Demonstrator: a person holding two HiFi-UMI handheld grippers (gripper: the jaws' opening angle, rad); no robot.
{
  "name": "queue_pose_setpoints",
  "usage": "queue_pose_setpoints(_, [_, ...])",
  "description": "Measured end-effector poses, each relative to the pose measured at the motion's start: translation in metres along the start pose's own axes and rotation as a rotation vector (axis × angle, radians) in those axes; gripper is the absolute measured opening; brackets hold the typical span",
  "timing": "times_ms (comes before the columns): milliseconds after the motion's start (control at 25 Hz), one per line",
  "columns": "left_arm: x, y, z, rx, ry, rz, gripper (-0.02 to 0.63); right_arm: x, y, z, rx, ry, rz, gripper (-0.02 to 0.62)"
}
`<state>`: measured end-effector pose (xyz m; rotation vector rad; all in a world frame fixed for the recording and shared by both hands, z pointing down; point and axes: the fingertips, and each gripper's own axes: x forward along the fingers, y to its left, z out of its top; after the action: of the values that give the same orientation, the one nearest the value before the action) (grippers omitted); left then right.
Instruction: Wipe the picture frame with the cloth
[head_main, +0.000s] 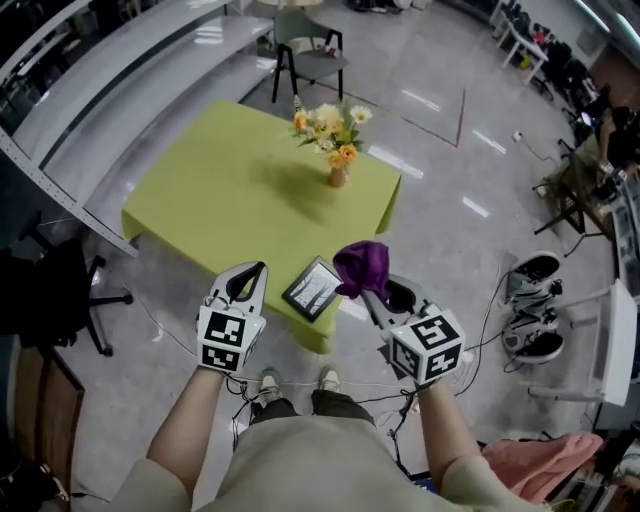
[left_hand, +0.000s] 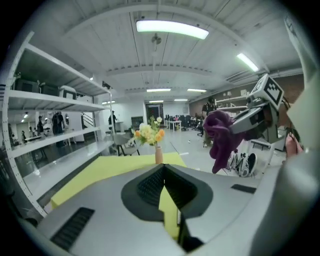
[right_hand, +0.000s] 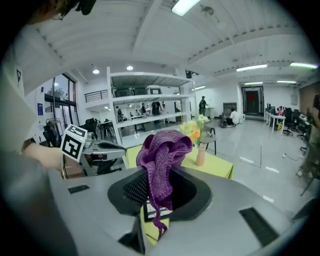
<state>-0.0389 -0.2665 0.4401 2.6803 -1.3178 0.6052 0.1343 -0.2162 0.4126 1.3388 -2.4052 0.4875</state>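
A lime-green table (head_main: 230, 200) is parked on a shiny grey floor (head_main: 440, 200). Only two things are seen on top. A small vase (head_main: 338, 176) of yellow and orange flowers (head_main: 328, 125) is stood upright toward the far right corner. A dark-rimmed picture frame (head_main: 313, 289) is laid flat by the near corner, well apart from the vase.

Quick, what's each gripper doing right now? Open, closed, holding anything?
Left gripper: closed, holding nothing.
Right gripper: closed on the purple cloth.
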Motion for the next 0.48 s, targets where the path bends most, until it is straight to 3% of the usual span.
queue_pose_setpoints(240, [-0.053, 0.002, 0.090, 0.044, -0.178, 0.023, 0.008, -0.046, 0.016, 0.066, -0.021, -0.184, -0.023, 0.087])
queue_pose_setpoints(480, [-0.095, 0.006, 0.144, 0.080, -0.304, 0.055, 0.008, -0.082, 0.029, 0.111, -0.021, -0.336, -0.022, 0.087])
